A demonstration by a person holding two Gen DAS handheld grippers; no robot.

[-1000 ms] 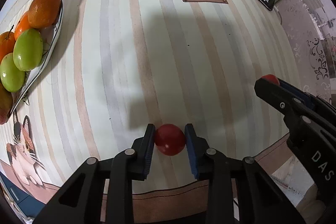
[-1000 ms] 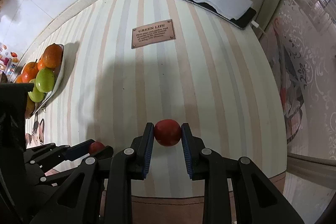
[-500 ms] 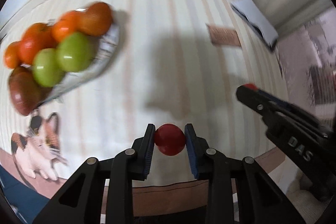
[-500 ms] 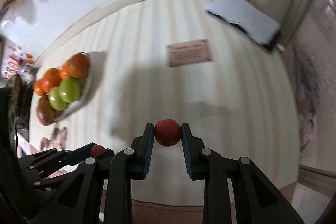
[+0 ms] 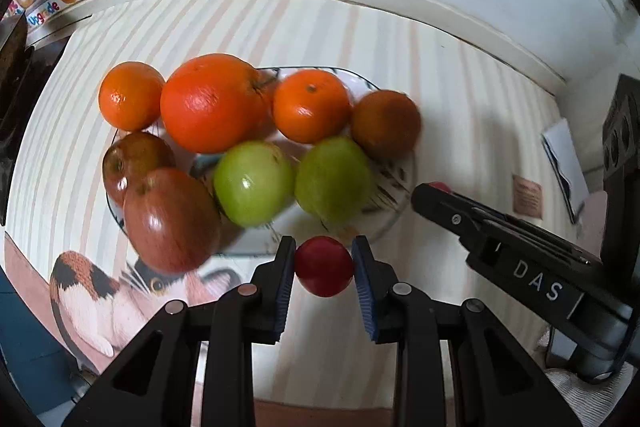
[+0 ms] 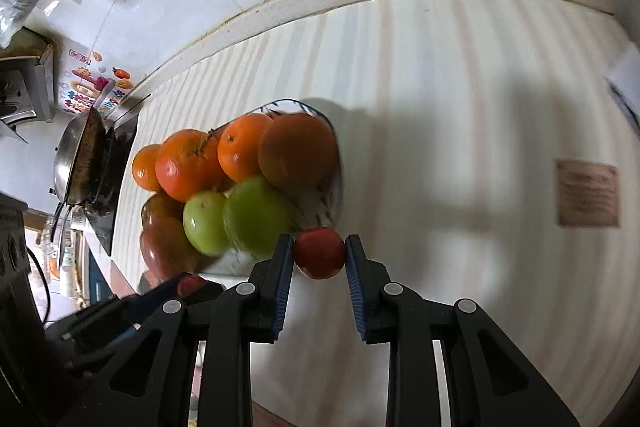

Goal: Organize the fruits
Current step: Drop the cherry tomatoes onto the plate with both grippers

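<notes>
Fruits: left tongs (image 5: 324, 273) clamp a small red fruit (image 5: 324, 271), right tongs (image 6: 319, 254) clamp another red fruit (image 6: 319, 253); fruit plate (image 5: 394, 195) with oranges and apples just ahead of both, on striped tabletop (image 6: 460, 107).

The small red fruit (image 5: 324, 271) looks smooth and kinda glossy, same as the shiny green apples (image 5: 253, 183). The oranges (image 5: 214, 103) have that dimpled peel. The black plastic hand-held gripper (image 5: 324, 279) is matt, with ribbed blue pads (image 5: 285, 279). Striped bench (image 5: 460, 87) covering looks smooth, and the patterned oval plate (image 5: 394, 183) glossy.
</notes>
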